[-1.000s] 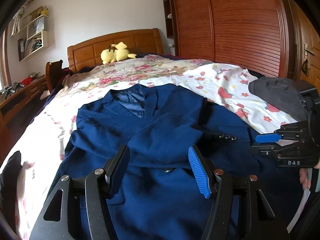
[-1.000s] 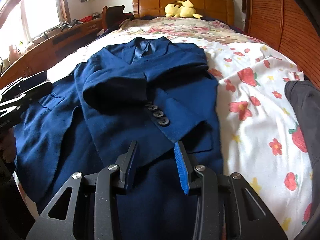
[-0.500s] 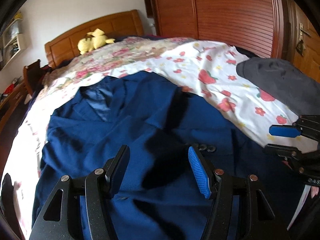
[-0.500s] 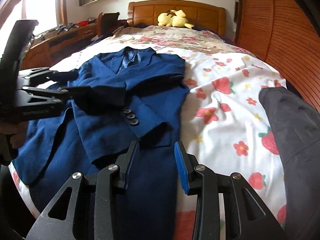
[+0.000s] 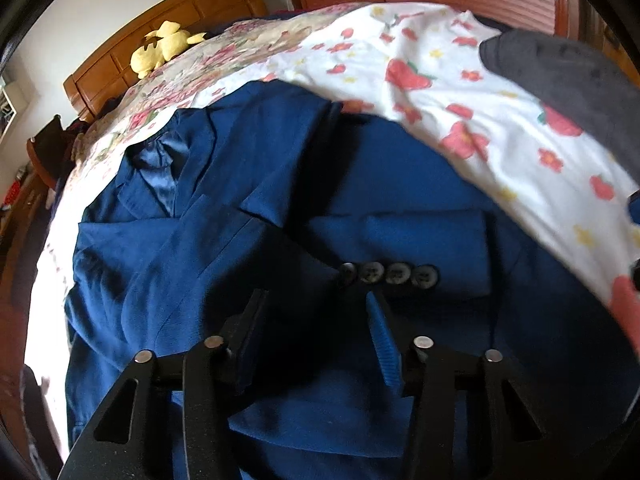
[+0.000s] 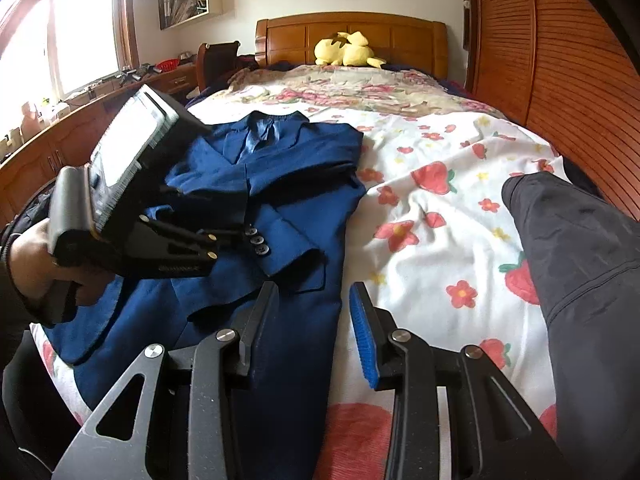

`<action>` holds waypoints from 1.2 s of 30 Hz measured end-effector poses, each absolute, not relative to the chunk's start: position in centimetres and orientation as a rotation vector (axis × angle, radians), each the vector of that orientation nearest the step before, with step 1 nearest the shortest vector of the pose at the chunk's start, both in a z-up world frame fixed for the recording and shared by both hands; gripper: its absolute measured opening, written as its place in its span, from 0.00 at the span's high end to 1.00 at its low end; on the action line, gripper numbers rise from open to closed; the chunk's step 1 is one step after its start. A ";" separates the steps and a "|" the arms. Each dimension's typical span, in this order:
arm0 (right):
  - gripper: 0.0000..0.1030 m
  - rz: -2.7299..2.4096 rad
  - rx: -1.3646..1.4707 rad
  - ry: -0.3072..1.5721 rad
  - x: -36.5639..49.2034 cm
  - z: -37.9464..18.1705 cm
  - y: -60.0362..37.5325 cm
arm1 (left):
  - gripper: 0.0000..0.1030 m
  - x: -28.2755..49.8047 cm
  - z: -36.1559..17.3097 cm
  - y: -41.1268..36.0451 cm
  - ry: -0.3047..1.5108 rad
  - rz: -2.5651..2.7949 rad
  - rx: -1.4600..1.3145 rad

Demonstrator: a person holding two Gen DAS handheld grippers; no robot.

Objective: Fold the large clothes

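A navy blue suit jacket (image 5: 256, 216) lies front up on the flowered bed sheet (image 5: 460, 92), collar toward the headboard. One sleeve is folded across the chest, its cuff buttons (image 5: 388, 273) showing. My left gripper (image 5: 316, 316) is open, low over the jacket just short of the cuff buttons. In the right wrist view the jacket (image 6: 296, 208) lies left of centre, with the left gripper's body (image 6: 132, 216) over it. My right gripper (image 6: 314, 312) is open above the jacket's lower right edge.
A dark grey garment (image 6: 580, 264) lies on the bed's right side. A yellow plush toy (image 6: 348, 50) sits by the wooden headboard. A wooden wardrobe (image 6: 560, 60) lines the right side. A desk with clutter (image 6: 80, 120) stands at the left under the window.
My left gripper has moved down and rightward to the folded sleeve's cuff. My right gripper has drifted right toward the jacket's right edge. Both stayed open.
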State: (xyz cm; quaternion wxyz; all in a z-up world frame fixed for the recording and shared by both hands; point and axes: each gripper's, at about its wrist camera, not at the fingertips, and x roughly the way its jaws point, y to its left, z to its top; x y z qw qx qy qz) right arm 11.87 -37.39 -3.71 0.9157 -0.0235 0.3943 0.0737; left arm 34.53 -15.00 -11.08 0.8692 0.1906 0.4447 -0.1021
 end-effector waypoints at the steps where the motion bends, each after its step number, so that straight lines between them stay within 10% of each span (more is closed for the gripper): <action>1: 0.63 0.152 -0.042 0.808 11.8 -3.7 -37.6 | 0.58 34.7 -11.1 -14.9 0.930 -0.201 0.406; 3: 0.63 0.153 -0.038 0.810 11.8 -3.7 -37.7 | 0.87 35.0 -11.1 -14.8 0.931 -0.185 0.410; 6: 0.63 0.158 -0.035 0.818 11.8 -4.1 -37.8 | 0.96 35.0 -10.6 -14.3 0.916 -0.183 0.363; 36: 0.63 0.241 -0.119 0.836 14.4 -5.4 -32.3 | 0.92 14.0 -5.9 -4.9 0.651 -0.059 0.168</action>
